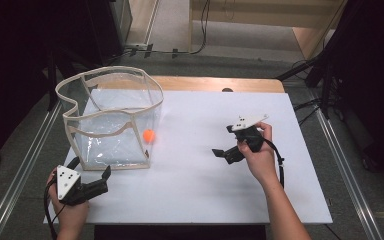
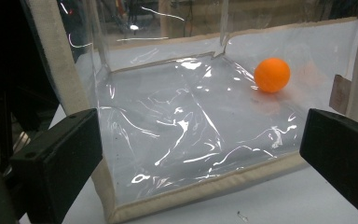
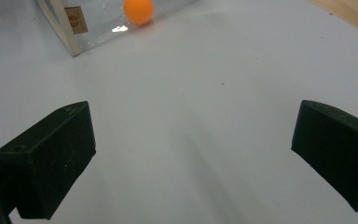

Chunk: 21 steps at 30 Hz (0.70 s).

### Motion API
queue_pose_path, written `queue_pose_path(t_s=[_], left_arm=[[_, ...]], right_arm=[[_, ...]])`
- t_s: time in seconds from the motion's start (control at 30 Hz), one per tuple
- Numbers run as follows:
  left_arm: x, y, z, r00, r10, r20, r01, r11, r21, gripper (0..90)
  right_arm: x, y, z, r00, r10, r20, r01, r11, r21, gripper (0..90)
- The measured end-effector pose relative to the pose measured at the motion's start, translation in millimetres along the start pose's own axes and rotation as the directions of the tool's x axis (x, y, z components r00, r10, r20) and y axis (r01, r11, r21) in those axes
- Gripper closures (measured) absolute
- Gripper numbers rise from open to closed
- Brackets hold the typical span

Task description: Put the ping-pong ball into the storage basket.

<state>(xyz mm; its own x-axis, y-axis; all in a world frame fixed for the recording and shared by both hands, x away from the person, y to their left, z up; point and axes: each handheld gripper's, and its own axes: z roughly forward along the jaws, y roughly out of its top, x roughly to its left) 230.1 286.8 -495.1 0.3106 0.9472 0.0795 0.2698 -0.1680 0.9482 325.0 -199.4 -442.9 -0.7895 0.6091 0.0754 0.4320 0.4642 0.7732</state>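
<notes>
- Left gripper (image 1: 104,176): jaws spread wide, nothing between them. It rests low on the table (image 1: 205,190), aimed at the near wall of the bag (image 1: 111,117).
- Right gripper (image 1: 221,152): jaws also spread and empty, held above bare table, well apart from the bag, pointing toward it.
- Ball (image 1: 149,135): orange, and by the left gripper view it lies inside the bag, on its floor near the far right corner as that claw looks (seen through the clear wall (image 2: 177,126)). From the right claw it sits far ahead and left (image 3: 138,10), close behind the bag's corner edge with the small label.
- Bag: clear plastic with cream trim (image 2: 200,191), standing upright with its mouth open upward; the rim sags inward at one side.
- Step in hand — judged, not seen: approach. Neither claw touches the bag or the ball, so no grasp has begun.
- Next move calls for: one claw to steady the bag — the left is nearest, with the trimmed bottom edge just ahead of its jaws — and the other to come over the rim and down toward the ball.
- Caution: the wall is thin and floppy; a push rather than a pinch would likely slide or fold the bag and roll the ball.
</notes>
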Motion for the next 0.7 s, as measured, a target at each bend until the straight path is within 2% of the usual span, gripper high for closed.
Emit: queue_pose_path(t_s=[0.37, 0.7], left_arm=[[-0.1, -0.1, 0.0, 1.0, 0.001, -0.001, -0.001, 1.0, 0.0, 0.0], [-0.3, 0.0, 0.1, 1.0, 0.003, -0.002, -0.003, 1.0, 0.001, 0.0]], right_arm=[[-6.4, -21.9, -11.3, 0.9984, 0.051, 0.025, -0.05, 0.999, -0.016, 0.0], [-12.1, -42.4, -22.0, 0.9959, 0.078, 0.045, -0.077, 0.996, -0.042, 0.0]])
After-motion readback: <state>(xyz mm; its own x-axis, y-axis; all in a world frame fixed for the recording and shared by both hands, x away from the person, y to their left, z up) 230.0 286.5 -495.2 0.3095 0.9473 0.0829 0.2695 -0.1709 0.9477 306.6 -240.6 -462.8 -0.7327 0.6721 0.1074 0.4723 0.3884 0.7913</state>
